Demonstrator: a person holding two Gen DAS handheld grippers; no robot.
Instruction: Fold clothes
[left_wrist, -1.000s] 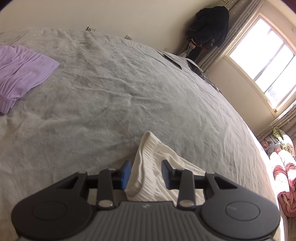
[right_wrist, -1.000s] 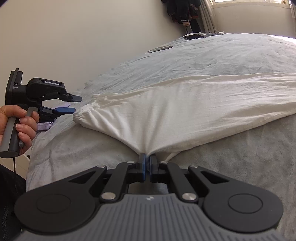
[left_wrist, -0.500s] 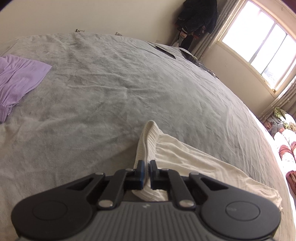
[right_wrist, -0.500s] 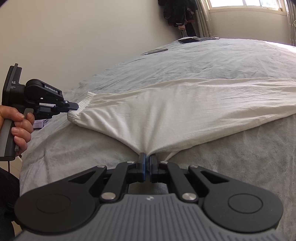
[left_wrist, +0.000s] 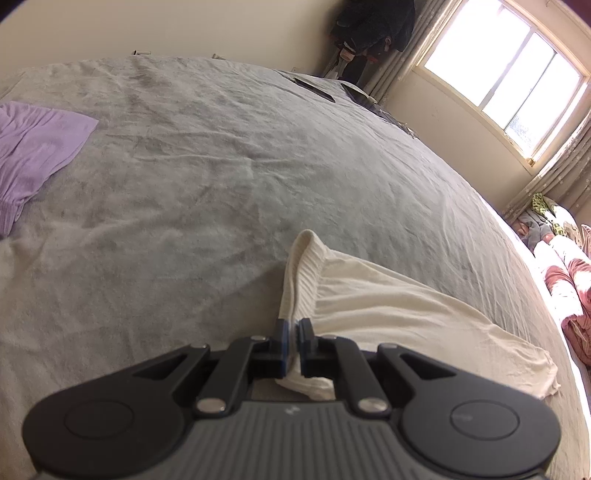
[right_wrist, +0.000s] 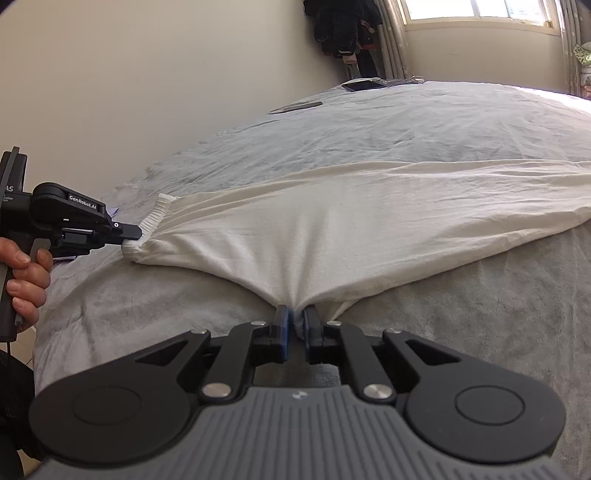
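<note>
A cream white garment (right_wrist: 369, 229) lies stretched across the grey bed (right_wrist: 406, 122); it also shows in the left wrist view (left_wrist: 388, 314). My left gripper (left_wrist: 293, 338) is shut on its ribbed waistband (left_wrist: 301, 273). In the right wrist view the left gripper (right_wrist: 131, 232) pinches the waistband end at far left. My right gripper (right_wrist: 295, 325) is shut on the garment's near edge, which bunches into the jaws.
A folded purple garment (left_wrist: 33, 155) lies at the left of the bed. Dark flat items (left_wrist: 317, 88) lie at the bed's far edge. Dark clothes (right_wrist: 343, 26) hang by the window. Pink bedding (left_wrist: 569, 280) is piled at the right.
My left gripper went from open around the waistband to shut on it, and has pulled the waistband a little taut. My right gripper stays shut on the near edge.
</note>
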